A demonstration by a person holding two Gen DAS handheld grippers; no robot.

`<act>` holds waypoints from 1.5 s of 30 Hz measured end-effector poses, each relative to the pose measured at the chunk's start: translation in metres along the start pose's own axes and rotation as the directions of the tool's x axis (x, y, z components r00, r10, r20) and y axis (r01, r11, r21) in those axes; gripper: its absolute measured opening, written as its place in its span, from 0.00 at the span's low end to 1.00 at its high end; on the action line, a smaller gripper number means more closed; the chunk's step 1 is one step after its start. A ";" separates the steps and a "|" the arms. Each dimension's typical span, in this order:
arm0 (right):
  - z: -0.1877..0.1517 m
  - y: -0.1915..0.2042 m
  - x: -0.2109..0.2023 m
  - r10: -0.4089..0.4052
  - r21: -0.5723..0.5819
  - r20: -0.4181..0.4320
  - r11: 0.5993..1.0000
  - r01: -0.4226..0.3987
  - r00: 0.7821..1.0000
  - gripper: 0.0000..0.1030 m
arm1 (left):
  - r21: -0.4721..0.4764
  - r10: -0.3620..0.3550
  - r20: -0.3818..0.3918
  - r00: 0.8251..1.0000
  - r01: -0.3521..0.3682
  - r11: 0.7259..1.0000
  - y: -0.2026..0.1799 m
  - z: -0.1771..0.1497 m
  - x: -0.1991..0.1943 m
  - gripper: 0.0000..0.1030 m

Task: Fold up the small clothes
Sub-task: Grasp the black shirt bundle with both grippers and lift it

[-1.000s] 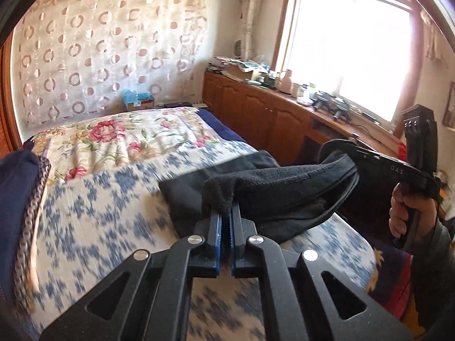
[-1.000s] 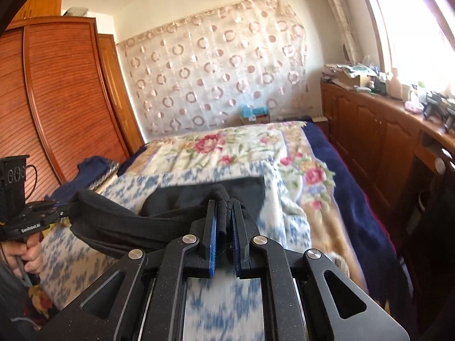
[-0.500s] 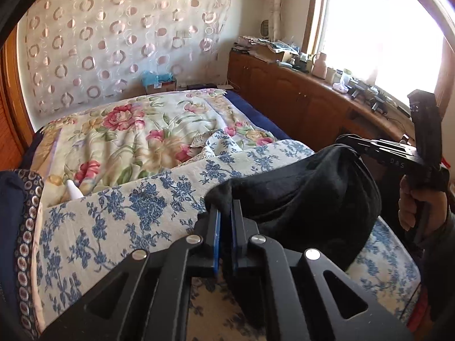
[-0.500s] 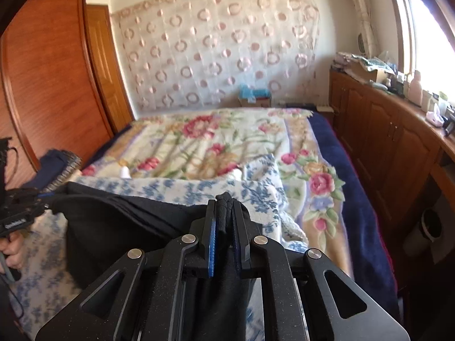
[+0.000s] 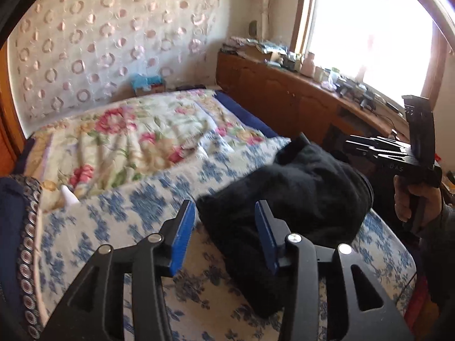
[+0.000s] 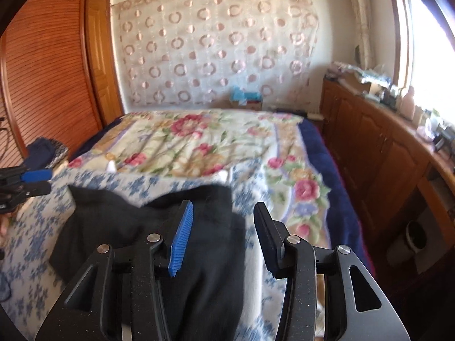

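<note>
Both hand-held grippers are spread wide, nothing pinched. Left hand-held gripper (image 5: 224,227) and right hand-held gripper (image 6: 223,233) each hover just above the black garment (image 5: 287,199), which lies loose on the blue-floral sheet (image 5: 119,227) at the near end of the bed.

Garment looks doubled over, lumpy rather than flat; one rounded fold bulges toward the right side in the left wrist view. Fabric looks like thick fleece, so it will probably hold bulk.

Key relation: its long axis runs roughly across the bed, from one gripper toward the other. From the left gripper it sits ahead and to the right; from the right one, ahead and to the left (image 6: 159,236). Neither is clearly nearer, both sit at an end.

Judgement: fold just laid, next likely a re-grasp at the short ends. Risk: pinching the sheet as well.
</note>
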State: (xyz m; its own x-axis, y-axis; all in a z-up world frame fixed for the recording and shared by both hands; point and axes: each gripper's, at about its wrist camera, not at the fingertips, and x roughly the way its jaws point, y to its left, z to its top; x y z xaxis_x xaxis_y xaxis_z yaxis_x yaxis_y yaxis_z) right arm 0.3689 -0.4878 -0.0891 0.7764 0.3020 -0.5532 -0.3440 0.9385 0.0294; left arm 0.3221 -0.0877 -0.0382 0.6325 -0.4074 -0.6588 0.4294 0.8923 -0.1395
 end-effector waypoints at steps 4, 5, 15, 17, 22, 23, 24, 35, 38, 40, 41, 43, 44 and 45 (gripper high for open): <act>-0.014 0.000 0.022 0.019 0.011 -0.101 1.000 -0.018 0.995 0.46 | 0.012 -0.008 -0.066 0.998 0.009 1.000 -0.008 -0.008 0.024 0.42; -0.015 -0.002 0.027 0.017 0.022 -0.116 1.000 -0.014 0.993 0.46 | -0.001 -0.011 -0.089 0.996 0.011 1.000 -0.007 -0.009 0.032 0.42; -0.030 -0.010 0.058 0.033 0.050 -0.184 0.998 -0.025 0.982 0.59 | -0.015 0.018 -0.174 0.985 -0.021 1.000 0.001 -0.009 0.072 0.42; -0.031 -0.013 0.059 0.056 0.069 -0.186 0.997 -0.044 0.981 0.59 | -0.031 0.001 -0.189 0.982 -0.007 0.999 0.003 -0.010 0.079 0.42; -0.033 -0.011 0.062 0.081 0.056 -0.183 0.996 -0.072 0.980 0.59 | -0.045 -0.019 -0.188 0.982 0.011 0.999 0.004 -0.011 0.081 0.42; -0.032 -0.012 0.062 0.087 0.060 -0.186 0.995 -0.077 0.979 0.59 | -0.052 -0.025 -0.187 0.982 0.015 0.999 0.005 -0.011 0.081 0.42; -0.032 -0.013 0.062 0.092 0.065 -0.188 0.995 -0.081 0.978 0.59 | -0.053 -0.028 -0.186 0.982 0.018 0.998 0.007 -0.011 0.081 0.42; -0.032 -0.010 0.072 0.186 0.098 -0.230 0.981 -0.167 0.955 0.58 | -0.057 -0.016 -0.173 0.985 0.006 0.998 0.007 -0.010 0.082 0.42; -0.032 -0.008 0.073 0.227 0.120 -0.227 0.972 -0.204 0.947 0.43 | -0.058 -0.018 -0.170 0.985 0.008 0.998 0.007 -0.010 0.082 0.42; -0.032 -0.005 0.072 0.245 0.127 -0.228 0.967 -0.220 0.942 0.36 | -0.059 -0.020 -0.165 0.986 0.010 0.998 0.007 -0.010 0.082 0.42; -0.032 -0.004 0.072 0.247 0.122 -0.227 0.967 -0.224 0.942 0.34 | -0.061 -0.020 -0.163 0.986 0.010 0.998 0.007 -0.011 0.082 0.42; -0.033 0.001 0.069 0.247 0.107 -0.225 0.968 -0.228 0.943 0.30 | -0.067 -0.021 -0.157 0.987 0.010 0.998 0.008 -0.011 0.081 0.42; -0.033 0.000 0.068 0.238 0.095 -0.226 0.970 -0.222 0.945 0.30 | -0.065 -0.018 -0.155 0.988 0.008 0.998 0.007 -0.012 0.081 0.42; -0.032 0.003 0.067 0.226 0.078 -0.229 0.974 -0.214 0.947 0.29 | -0.066 -0.017 -0.154 0.988 0.007 0.998 0.007 -0.012 0.081 0.42</act>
State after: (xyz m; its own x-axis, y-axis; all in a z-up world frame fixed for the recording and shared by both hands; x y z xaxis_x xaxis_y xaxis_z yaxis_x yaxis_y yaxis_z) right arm 0.4028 -0.4703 -0.1528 0.5366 0.4600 -0.7074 -0.4597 0.8624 0.2120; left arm 0.3689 -0.1119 -0.1014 0.5180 -0.3880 -0.7624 0.3904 0.9002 -0.1928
